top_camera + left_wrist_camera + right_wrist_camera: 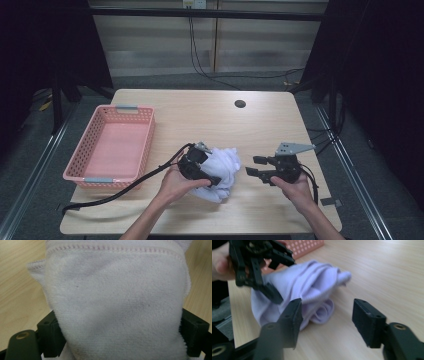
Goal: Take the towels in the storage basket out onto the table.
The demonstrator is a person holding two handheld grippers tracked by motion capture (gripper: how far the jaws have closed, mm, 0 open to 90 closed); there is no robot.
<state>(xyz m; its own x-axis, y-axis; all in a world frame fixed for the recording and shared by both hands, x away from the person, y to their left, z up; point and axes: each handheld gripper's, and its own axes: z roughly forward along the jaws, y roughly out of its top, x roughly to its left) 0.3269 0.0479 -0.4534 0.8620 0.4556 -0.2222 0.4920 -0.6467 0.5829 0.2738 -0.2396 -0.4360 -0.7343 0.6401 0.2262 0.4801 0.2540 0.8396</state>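
Left gripper (212,176) is down on the white towel (223,170), jaws spread wide either side of the bundled cloth, which bulges up between them in the left gripper view; whether the pads press it, hard to tell. Right gripper (252,166) hangs just beside the towel, jaws parted with nothing between them. The towel sits bunched near the table's (210,115) front edge, pink basket (142,142) off to the left.
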